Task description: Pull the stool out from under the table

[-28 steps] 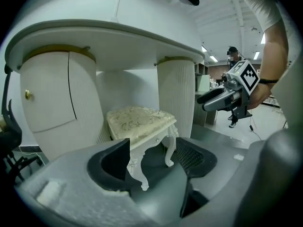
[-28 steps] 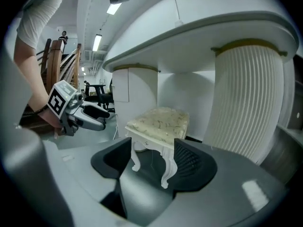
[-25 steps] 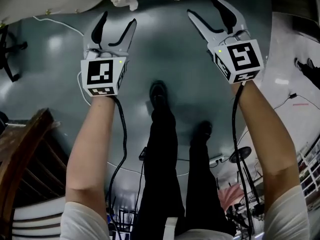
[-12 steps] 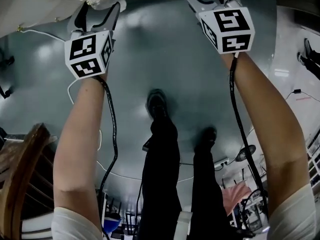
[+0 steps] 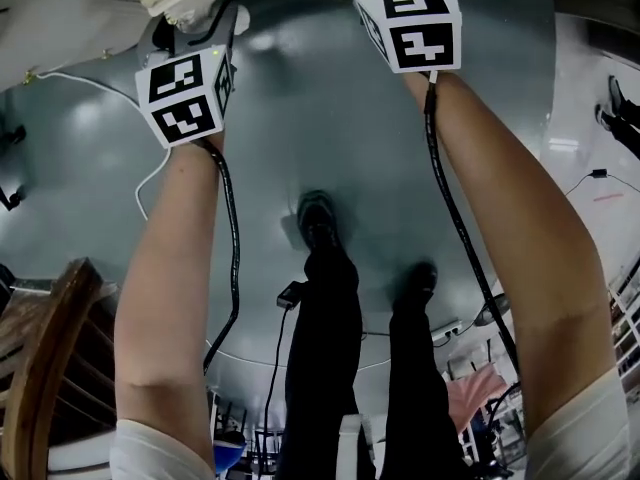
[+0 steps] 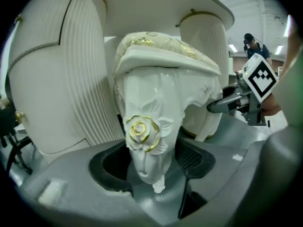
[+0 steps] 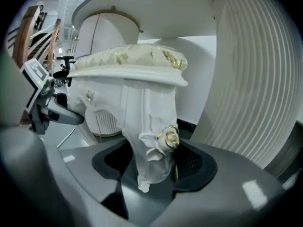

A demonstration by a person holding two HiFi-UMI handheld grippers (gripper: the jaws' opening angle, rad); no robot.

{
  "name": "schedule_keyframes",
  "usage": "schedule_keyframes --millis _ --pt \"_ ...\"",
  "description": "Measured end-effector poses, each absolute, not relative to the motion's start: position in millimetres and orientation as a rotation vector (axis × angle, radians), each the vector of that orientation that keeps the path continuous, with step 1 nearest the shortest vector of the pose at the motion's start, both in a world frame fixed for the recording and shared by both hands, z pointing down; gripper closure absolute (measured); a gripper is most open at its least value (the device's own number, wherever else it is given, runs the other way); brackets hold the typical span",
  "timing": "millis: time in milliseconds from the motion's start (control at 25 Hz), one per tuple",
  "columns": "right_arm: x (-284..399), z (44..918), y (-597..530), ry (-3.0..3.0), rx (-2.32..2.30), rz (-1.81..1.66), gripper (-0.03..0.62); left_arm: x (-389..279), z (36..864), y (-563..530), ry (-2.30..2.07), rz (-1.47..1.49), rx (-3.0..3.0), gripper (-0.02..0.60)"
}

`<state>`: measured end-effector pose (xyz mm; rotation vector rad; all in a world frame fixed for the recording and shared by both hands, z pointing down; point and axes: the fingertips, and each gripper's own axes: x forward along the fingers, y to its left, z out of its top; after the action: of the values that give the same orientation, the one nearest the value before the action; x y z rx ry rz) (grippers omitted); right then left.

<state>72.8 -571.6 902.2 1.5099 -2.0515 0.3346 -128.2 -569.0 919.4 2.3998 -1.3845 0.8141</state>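
Two fluted white pedestals carry the table (image 6: 57,79), w/ its top overhanging the stool (image 6: 161,60). In head view only the table's pale edge (image 5: 60,8) shows at frame top, above grey floor (image 5: 300,118).

Stool = 1, white, upright, seat up & legs down. It sits under the tabletop between the 2 pedestals. The cushion is cream w/ gold pattern, and the seat's long axis runs side to side across the person, from one gripper to the other. The carved legs point down toward the floor.

1 wooden chair (image 5: 40,368) is at lower L of head view, well apart from the stool.

Grippers = 2, each on a bare forearm reaching fwd, marker cubes up.
- L gripper (image 6: 151,160): jaws pinch a front stool leg (image 6: 149,141), pads against both sides. 1 gold rose (image 6: 141,132) sits on that leg just above the jaws.
- R gripper (image 7: 154,162): jaws clamp the other front leg (image 7: 151,136) the same way, w/ 1 gold rose (image 7: 169,139) at the R pad.

Each gripper shows in the other's view, off to the side at about the same height.

1 white cable (image 5: 100,83) lies on the floor near the L cube.
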Motion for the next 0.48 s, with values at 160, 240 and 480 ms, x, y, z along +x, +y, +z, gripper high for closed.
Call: schedule_keyframes --millis 160,240,480 --pt "73 906 -575 -2.054 1.556 0.342 0.338 -136 925 -578 -1.486 0.795 2.32 0.344" --pt "74 905 -572 -2.049 1.55 0.345 0.338 -136 924 -576 -1.486 0.801 2.319 0.344" --pt "67 900 -545 -2.05 1.538 0.359 0.339 -142 917 -552 -1.495 0.811 2.306 0.344"
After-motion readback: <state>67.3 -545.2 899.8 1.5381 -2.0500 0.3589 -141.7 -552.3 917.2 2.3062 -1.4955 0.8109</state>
